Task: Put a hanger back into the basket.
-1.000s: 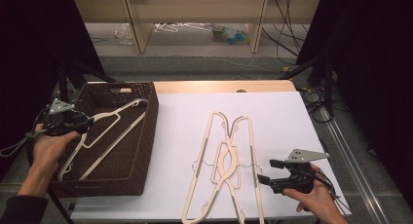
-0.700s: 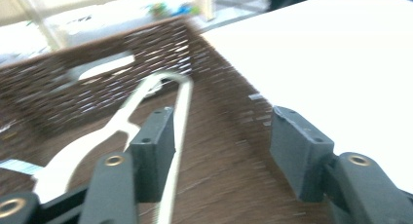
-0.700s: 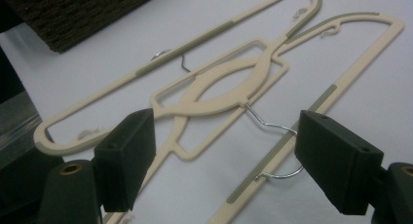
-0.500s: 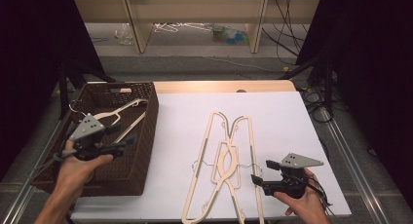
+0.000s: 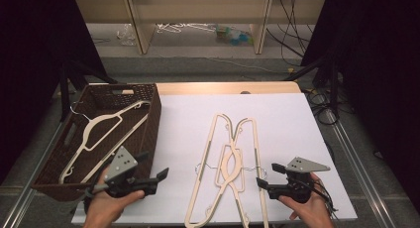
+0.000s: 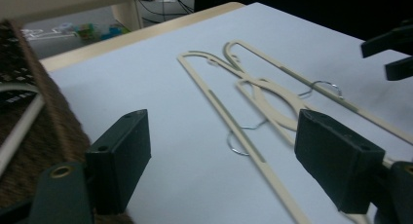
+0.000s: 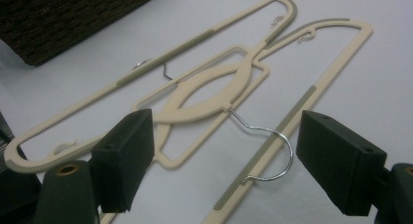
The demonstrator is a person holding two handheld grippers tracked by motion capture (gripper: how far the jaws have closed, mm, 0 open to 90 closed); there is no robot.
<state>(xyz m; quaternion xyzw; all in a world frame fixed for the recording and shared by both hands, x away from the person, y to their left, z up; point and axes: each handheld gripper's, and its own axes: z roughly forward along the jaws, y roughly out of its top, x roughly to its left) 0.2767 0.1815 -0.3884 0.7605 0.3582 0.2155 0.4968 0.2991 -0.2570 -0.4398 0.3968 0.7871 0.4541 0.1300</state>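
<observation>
Left claw (image 5: 157, 177) open, empty, near hangers (image 5: 230, 158)

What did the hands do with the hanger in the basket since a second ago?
The left gripper let go of the hanger in the basket and swung out of the basket toward the white table; its jaws have just been opening and nothing sits between them. The right gripper stayed near the two crossed hangers, jaws open. Those hangers did not move.
</observation>
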